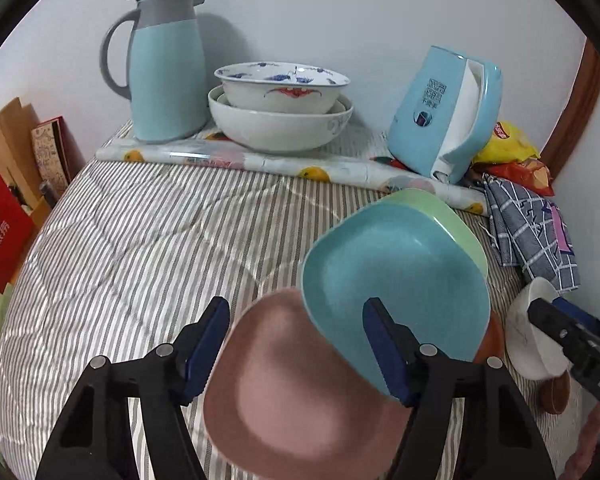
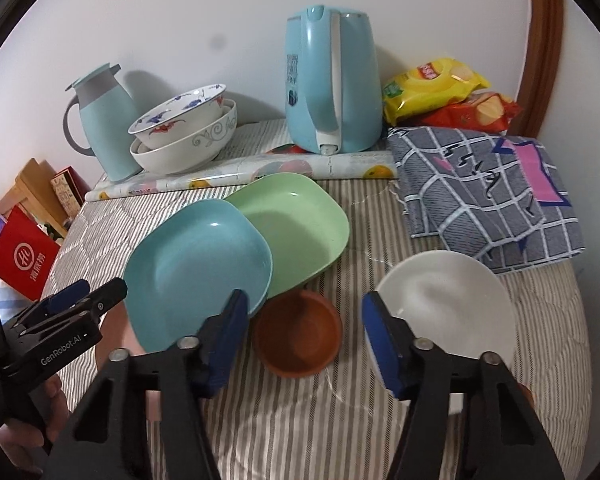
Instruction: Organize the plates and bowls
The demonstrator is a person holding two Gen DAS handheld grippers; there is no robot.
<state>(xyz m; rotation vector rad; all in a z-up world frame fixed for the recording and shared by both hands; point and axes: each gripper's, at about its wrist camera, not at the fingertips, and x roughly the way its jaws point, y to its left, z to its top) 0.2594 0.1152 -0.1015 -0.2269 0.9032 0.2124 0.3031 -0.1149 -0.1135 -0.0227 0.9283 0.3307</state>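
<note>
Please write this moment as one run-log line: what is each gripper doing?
left gripper: jaws open, above pink plate | right gripper: jaws open, above brown bowl | held: nothing

Pink plate (image 1: pixel 300 392) nearest, overlapped by tilted blue plate (image 2: pixel 198 264), itself overlapping green plate (image 2: pixel 300 224). Small brown bowl (image 2: pixel 298 334) beside white bowl (image 2: pixel 446 308). Three bowls (image 2: pixel 184 132) nested near wall.
</note>
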